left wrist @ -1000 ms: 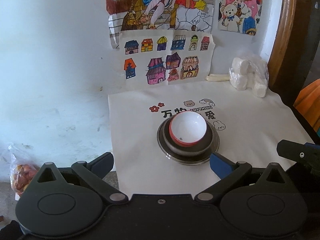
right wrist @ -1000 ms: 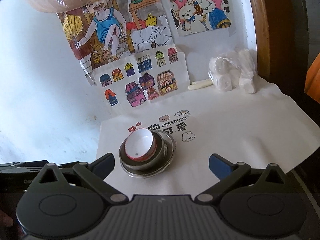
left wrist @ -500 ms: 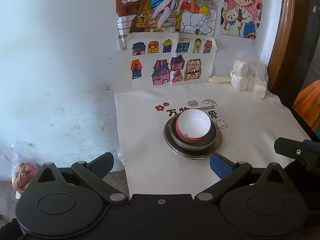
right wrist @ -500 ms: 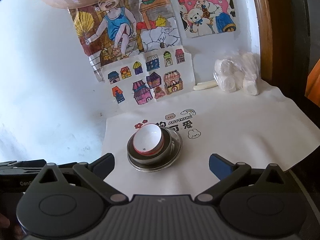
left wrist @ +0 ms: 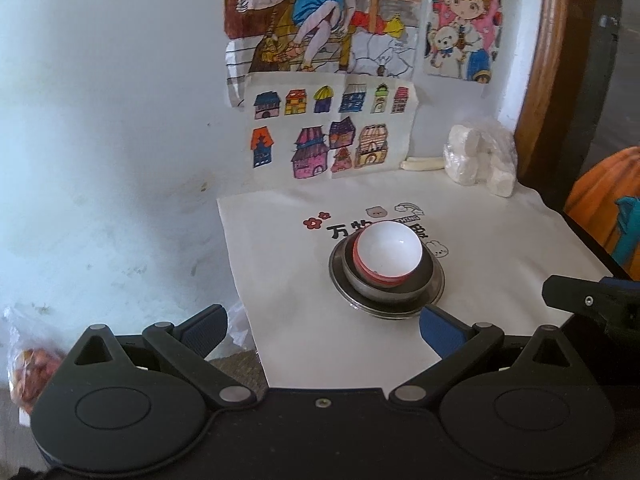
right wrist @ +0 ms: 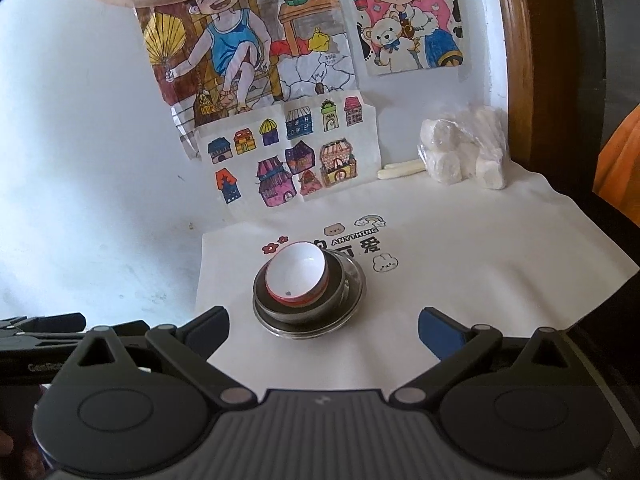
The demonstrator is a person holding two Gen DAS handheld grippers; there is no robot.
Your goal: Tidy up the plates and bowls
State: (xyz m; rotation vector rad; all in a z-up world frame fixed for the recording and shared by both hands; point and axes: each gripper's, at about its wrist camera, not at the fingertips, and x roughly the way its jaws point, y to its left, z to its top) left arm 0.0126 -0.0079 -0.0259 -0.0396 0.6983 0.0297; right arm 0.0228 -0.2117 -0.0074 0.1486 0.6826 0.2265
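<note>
The left claw (left wrist: pixel 322 330) is spread wide and grasps nothing; its blue-padded fingers (left wrist: pixel 440 330) stand well apart, on the near side of the stack. The right claw (right wrist: pixel 324 330) is likewise released, its fingers (right wrist: pixel 208 332) flanking the stack from the near side without touching it.

Ahead of both claws, on the white printed cloth (left wrist: pixel 500 264) that covers the bench (right wrist: pixel 612 224), sits a nested stack. A red bowl with a white inside (left wrist: pixel 389 254) rests in a dark metal bowl (left wrist: pixel 386 286), which rests on a metal plate (left wrist: pixel 438 280). All three are round, so no long axis can be named. The plate and metal bowl open straight upward. The red bowl is tilted: from the left claw its mouth leans up and toward the right; from the right claw (right wrist: pixel 297 274) it also sits off-centre, toward the left of the metal bowl (right wrist: pixel 300 312) and plate (right wrist: pixel 356 300).

Beyond the stack, at the far right against the wall, lies a plastic bag of white lumps (right wrist: pixel 464 152), with a pale stick (right wrist: pixel 400 170) just beside it. Coloured drawings (left wrist: pixel 332 136) hang on the wall behind.
</note>
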